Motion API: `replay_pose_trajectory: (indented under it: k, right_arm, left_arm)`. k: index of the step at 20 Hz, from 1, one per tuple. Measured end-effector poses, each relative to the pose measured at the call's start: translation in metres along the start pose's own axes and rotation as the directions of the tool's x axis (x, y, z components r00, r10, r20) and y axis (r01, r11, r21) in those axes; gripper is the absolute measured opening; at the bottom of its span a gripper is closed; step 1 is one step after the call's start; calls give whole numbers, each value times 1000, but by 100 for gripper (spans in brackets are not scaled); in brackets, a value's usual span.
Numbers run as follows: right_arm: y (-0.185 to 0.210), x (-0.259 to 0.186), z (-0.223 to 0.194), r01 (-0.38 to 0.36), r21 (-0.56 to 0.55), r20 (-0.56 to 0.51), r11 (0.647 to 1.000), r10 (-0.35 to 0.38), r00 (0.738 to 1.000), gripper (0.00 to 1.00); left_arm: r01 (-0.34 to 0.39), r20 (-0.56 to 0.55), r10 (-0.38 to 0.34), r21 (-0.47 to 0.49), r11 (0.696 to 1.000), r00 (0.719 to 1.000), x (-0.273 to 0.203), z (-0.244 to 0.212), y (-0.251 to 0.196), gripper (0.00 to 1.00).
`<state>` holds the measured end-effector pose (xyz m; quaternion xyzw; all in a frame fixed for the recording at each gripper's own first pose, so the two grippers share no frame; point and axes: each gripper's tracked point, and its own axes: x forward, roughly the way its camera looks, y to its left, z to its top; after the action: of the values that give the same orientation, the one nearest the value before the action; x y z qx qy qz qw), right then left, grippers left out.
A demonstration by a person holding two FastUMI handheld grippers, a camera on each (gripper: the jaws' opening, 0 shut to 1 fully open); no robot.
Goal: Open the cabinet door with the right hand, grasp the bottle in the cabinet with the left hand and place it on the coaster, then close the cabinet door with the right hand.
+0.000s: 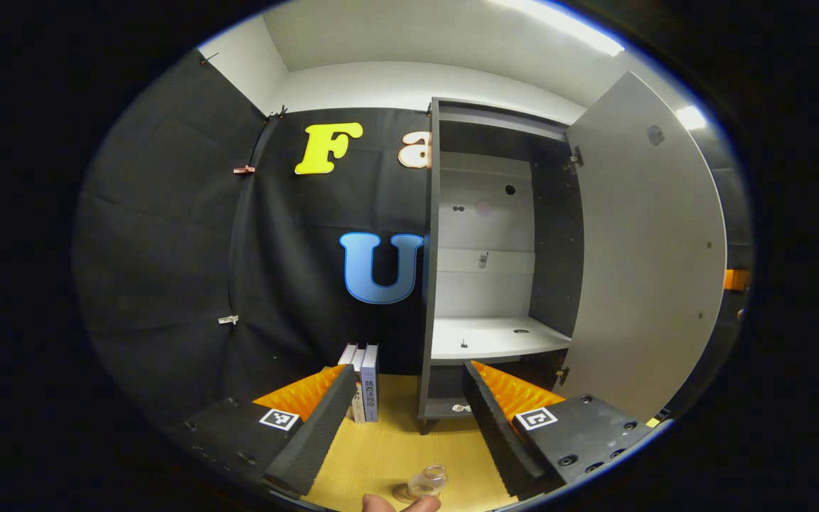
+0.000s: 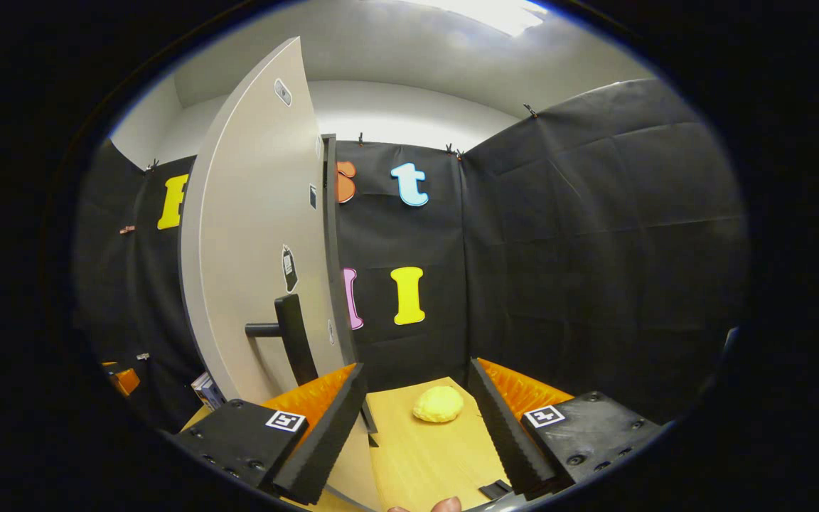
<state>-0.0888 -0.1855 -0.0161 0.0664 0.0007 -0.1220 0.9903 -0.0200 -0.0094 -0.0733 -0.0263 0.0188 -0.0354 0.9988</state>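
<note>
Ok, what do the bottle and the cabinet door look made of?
Bottle: clear glass or hard plastic, glossy, since the table's wood shows through it. Cabinet door: flat grey board, probably laminate, matte, with even colour and no grain.

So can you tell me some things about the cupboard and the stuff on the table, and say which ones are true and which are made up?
1. The cabinet door is swung open. True.
2. A bottle stands on the cabinet shelf. False: the shelf holds no bottle; a clear bottle sits on the table near the left gripper.
3. The left gripper is squeezing the bottle. False: its fingers are spread apart and hold nothing.
4. Some books stand upright left of the cabinet. True.
5. A yellow lumpy thing lies on the table ahead of the right gripper. True.
6. The right gripper grips the door handle. False: it is open, and the handle is off to its left.
</note>
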Motion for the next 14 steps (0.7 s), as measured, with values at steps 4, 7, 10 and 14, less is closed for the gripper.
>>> replay_pose_trajectory:
  k: [4,7,10,14]
  right_arm:
    - [32,-3,-6,-60,10,-10,998,60,998,98]
    - [57,-6,-9,-113,28,-23,993,113,993,98]
    - [84,-6,-13,-161,45,-28,986,162,986,98]
    - [125,-6,-20,-237,58,-42,970,240,970,98]
  left_arm:
    - [17,-6,-17,1,1000,1000,-4,-4,-4,95]
    - [21,-1,-21,13,1000,1000,-7,-3,-3,92]
    - [23,-1,-23,29,999,1000,-11,-2,-3,92]
    - [22,-6,-22,53,998,1000,-16,-1,-3,95]
